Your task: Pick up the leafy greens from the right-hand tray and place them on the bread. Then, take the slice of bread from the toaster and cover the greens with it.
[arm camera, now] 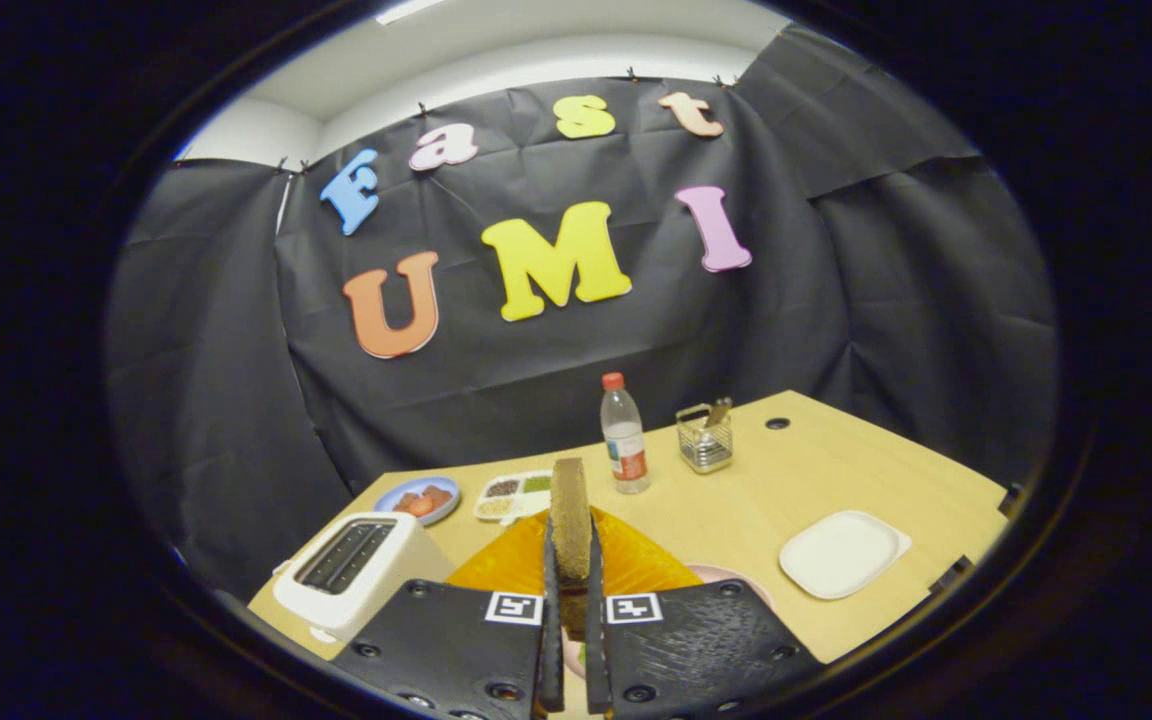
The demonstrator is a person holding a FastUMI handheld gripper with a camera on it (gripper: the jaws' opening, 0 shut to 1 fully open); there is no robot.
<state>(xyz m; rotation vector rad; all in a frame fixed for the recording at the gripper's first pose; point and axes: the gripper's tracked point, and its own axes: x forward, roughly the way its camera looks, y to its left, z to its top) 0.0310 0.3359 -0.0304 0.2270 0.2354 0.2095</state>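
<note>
The brown slice of toasted bread [570,530] stands on edge, clamped between the jaws of the black gripper [572,620], out of the white toaster [361,572] just beside it. Covering step is underway; next it must be lowered flat, judging by the orange plate [506,565] beneath.

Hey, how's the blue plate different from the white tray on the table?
The blue plate is round and holds reddish food; the white tray is squarish and bare. The blue plate lies behind the toaster, the white tray on the far side of the gripper, which is shut on the bread slice. Both lie flat on the table.
</note>
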